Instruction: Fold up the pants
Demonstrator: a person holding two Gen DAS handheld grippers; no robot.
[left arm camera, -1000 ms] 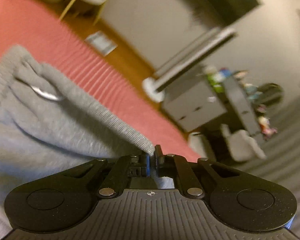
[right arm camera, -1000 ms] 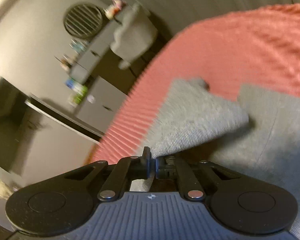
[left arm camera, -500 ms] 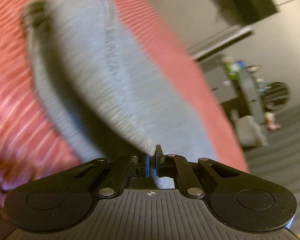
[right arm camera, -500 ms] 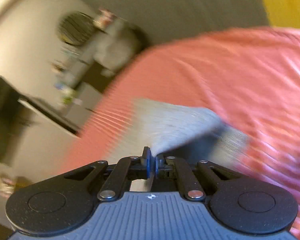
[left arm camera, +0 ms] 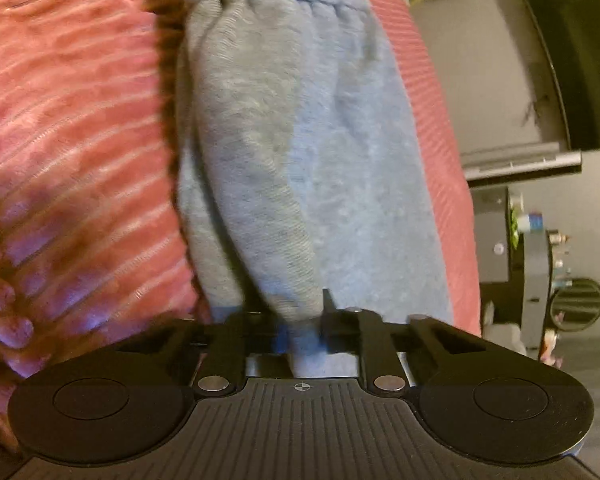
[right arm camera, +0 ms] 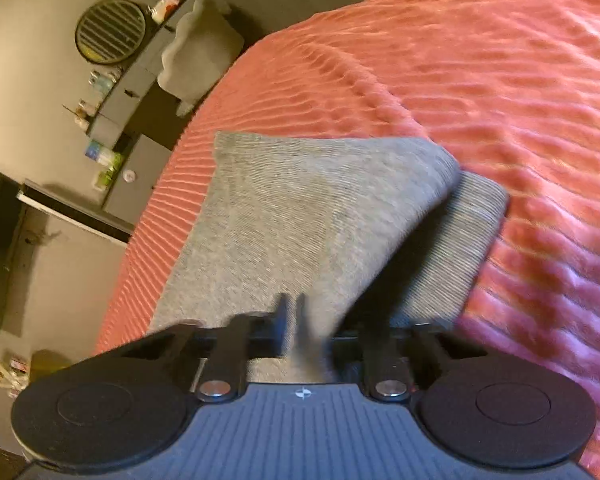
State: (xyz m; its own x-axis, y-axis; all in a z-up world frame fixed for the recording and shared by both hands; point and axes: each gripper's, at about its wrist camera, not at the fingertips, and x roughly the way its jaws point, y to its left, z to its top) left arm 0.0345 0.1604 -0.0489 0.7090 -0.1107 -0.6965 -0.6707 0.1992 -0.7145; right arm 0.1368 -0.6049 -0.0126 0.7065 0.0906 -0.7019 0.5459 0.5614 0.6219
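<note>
Grey pants (left arm camera: 300, 152) folded on bedspread

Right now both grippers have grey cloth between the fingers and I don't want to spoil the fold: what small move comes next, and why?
Probably let go: the pants already lie doubled on the bedspread. The left gripper is opening, cloth between its jaws; open the right gripper too.

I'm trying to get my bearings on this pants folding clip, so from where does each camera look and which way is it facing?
Left wrist: sits on the left gripper, facing forward and down along gray sweatpants on a pink ribbed bedspread; its jaws are opening around the fabric.
Right wrist: sits on the right gripper, facing forward and down at a folded-over pant corner; its jaws pinch the fabric.
Shared: the sweatpants, bedspread, and round slatted wall piece.
</note>
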